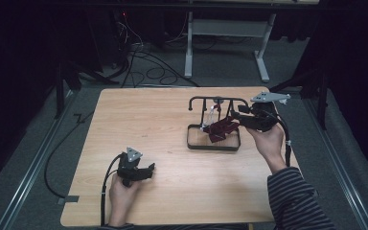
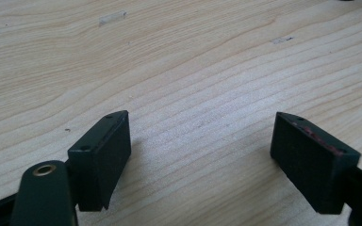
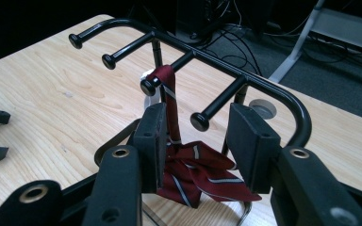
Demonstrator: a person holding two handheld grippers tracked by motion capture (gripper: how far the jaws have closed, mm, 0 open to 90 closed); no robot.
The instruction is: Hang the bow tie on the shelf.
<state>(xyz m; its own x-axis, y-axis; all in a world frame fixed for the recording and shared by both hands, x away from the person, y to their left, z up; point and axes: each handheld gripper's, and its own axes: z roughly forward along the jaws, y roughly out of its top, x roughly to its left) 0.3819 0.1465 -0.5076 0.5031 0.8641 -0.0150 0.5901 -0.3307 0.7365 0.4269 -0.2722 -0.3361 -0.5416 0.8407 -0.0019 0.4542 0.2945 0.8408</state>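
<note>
1. The right hand-held gripper (image 1: pixel 236 116) is at the counter's (image 1: pixel 139 124) far right part, reaching leftwards into a black tie rack (image 1: pixel 215 125) that stands near the far right corner.
2. In the right gripper view its jaws are spread moderately wide, with a clear gap between the pads. The pads do not press on anything.
3. A dark red striped necktie (image 3: pixel 188 165) hangs over one of the rack's pegs (image 3: pixel 169 73). Its narrow band runs down from the peg just beside the pad at the left of that view; whether the band touches that pad cannot be told.
4. The rest of the necktie lies bunched in a heap on the rack's base, below and between the jaws. In the high view the heap (image 1: pixel 221 128) sits inside the base frame (image 1: pixel 213 146).
5. A second peg with a round knob (image 3: pixel 199 121) stands between the two pads, in front of them, touching neither.
6. The person's right hand (image 1: pixel 270 141) grips the gripper's body, and a striped sleeve (image 1: pixel 294 196) comes in from the counter's near right corner.
7. The left hand-held gripper (image 1: pixel 147 171) rests on the counter near the near edge, left of the middle, held by the left hand (image 1: pixel 120 191).
8. In the left gripper view its jaws are spread wide, with bare wood between them. It holds nothing.
</note>
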